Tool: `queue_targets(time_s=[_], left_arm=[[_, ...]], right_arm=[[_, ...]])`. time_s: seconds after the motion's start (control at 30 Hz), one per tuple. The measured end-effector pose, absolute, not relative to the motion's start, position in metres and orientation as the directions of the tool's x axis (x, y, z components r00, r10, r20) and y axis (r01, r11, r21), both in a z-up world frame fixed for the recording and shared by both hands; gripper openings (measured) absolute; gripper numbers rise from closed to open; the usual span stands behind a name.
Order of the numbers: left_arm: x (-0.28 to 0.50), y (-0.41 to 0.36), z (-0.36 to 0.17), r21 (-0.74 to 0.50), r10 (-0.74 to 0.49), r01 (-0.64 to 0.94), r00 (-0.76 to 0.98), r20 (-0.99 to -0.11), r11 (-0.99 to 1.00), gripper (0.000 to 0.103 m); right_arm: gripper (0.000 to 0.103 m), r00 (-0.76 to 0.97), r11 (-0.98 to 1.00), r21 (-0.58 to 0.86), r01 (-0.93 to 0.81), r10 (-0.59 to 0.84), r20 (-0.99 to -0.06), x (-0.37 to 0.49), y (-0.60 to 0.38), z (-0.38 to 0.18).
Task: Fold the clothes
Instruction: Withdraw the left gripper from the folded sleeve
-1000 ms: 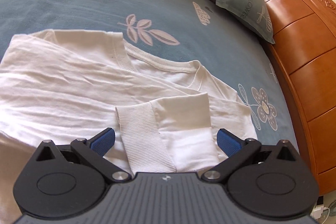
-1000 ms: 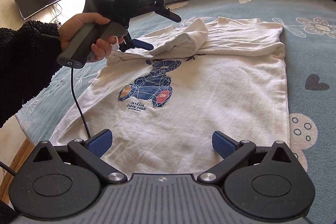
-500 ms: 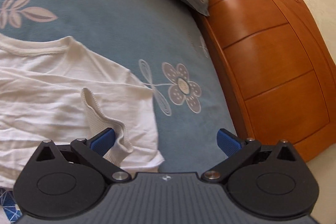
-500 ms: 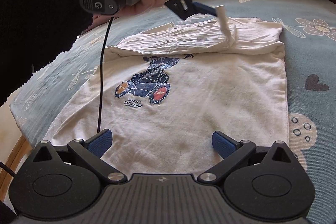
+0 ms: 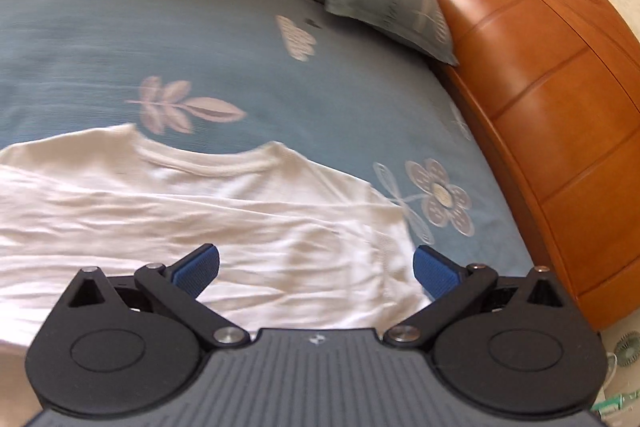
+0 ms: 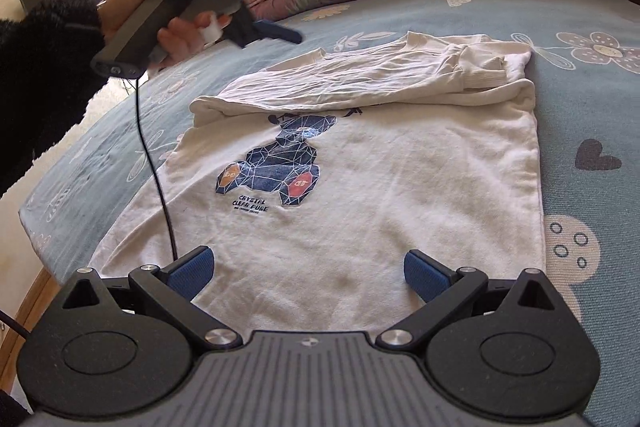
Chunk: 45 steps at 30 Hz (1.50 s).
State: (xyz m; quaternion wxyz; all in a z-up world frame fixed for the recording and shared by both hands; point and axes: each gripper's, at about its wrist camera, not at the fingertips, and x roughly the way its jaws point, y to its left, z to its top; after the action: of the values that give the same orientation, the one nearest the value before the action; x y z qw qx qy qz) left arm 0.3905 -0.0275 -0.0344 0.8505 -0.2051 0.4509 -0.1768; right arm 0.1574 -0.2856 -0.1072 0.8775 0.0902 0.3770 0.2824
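Two sleeves already lie folded across the chest of the white sweatshirt (image 6: 360, 195), which is spread flat on the blue flowered bed (image 6: 592, 115) with its hem near and its collar far. The risk from here is in my judgement the loose sleeve cuff (image 6: 486, 77) at the far right: it sits bunched on top and nothing pins it, so lifting the hem to fold the body upward could let it slide off or drag the sleeves crooked, leaving a lumpy fold. The cable (image 6: 156, 163) hanging from the left tool crosses the left edge of the sweatshirt and could snag the cloth. The left hand-held gripper (image 5: 316, 265) hovers above the shoulder area with its jaws wide apart, holding nothing and touching no cloth that I can see. The right hand-held gripper (image 6: 308, 269) is also spread wide and empty, poised over the near hem, though whether its fingers (image 6: 192, 267) rest on the fabric I cannot tell.
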Motion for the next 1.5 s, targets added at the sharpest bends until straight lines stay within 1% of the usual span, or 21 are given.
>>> queue_targets(time_s=[0.07,0.2,0.33,0.43,0.57,0.63,0.7,0.77,0.87,1.07,1.17,1.2,1.33,1.5], left_arm=[[0.386,0.013,-0.04,-0.515,-0.435,0.023,0.567,-0.699,0.857,0.102],[0.377,0.069,-0.048,-0.563,-0.383,-0.105,0.63,-0.675,0.82,0.102],[0.373,0.093,-0.054,-0.616,-0.404,-0.123,0.653,-0.641,0.778,0.102],[0.374,0.094,-0.061,-0.607,-0.419,-0.098,0.637,-0.647,0.789,0.102],[0.364,0.106,-0.089,-0.565,-0.362,-0.176,0.61,-0.705,0.806,0.102],[0.352,0.116,-0.097,-0.565,-0.356,-0.172,0.621,-0.698,0.807,0.102],[0.344,0.122,-0.092,-0.547,-0.317,-0.199,0.637,-0.703,0.813,0.102],[0.339,0.127,-0.084,-0.561,-0.318,-0.192,0.659,-0.682,0.806,0.102],[0.337,0.119,-0.066,-0.595,-0.377,-0.101,0.686,-0.622,0.797,0.102],[0.344,0.086,-0.077,-0.549,-0.413,-0.037,0.617,-0.67,0.835,0.102],[0.329,0.097,-0.097,-0.548,-0.403,-0.059,0.614,-0.679,0.834,0.102],[0.323,0.1,-0.098,-0.556,-0.404,-0.058,0.625,-0.668,0.829,0.102],[0.322,0.105,-0.079,-0.553,-0.388,-0.078,0.633,-0.67,0.829,0.102],[0.358,0.103,-0.055,-0.571,-0.399,-0.035,0.68,-0.615,0.82,0.102]], right_arm=[[0.103,0.556,0.825,0.376,-0.422,0.563,-0.611,0.159,-0.286,-0.108],[0.103,0.56,0.836,0.341,-0.43,0.543,-0.625,0.16,-0.281,-0.109],[0.103,0.57,0.846,0.297,-0.442,0.521,-0.635,0.159,-0.275,-0.111],[0.103,0.578,0.852,0.269,-0.449,0.507,-0.64,0.159,-0.272,-0.112],[0.103,0.585,0.856,0.239,-0.458,0.492,-0.644,0.159,-0.268,-0.114],[0.103,0.588,0.858,0.227,-0.462,0.487,-0.646,0.158,-0.266,-0.114],[0.103,0.591,0.859,0.221,-0.462,0.485,-0.645,0.157,-0.266,-0.114],[0.103,0.593,0.86,0.217,-0.462,0.482,-0.645,0.157,-0.266,-0.114],[0.103,0.596,0.861,0.214,-0.462,0.48,-0.644,0.156,-0.266,-0.114],[0.103,0.6,0.863,0.192,-0.468,0.47,-0.647,0.155,-0.263,-0.115],[0.103,0.599,0.862,0.196,-0.467,0.472,-0.647,0.155,-0.264,-0.115],[0.103,0.599,0.862,0.201,-0.466,0.474,-0.646,0.156,-0.264,-0.115],[0.103,0.601,0.864,0.199,-0.463,0.471,-0.646,0.156,-0.263,-0.115],[0.103,0.606,0.866,0.188,-0.462,0.464,-0.646,0.155,-0.261,-0.116]])
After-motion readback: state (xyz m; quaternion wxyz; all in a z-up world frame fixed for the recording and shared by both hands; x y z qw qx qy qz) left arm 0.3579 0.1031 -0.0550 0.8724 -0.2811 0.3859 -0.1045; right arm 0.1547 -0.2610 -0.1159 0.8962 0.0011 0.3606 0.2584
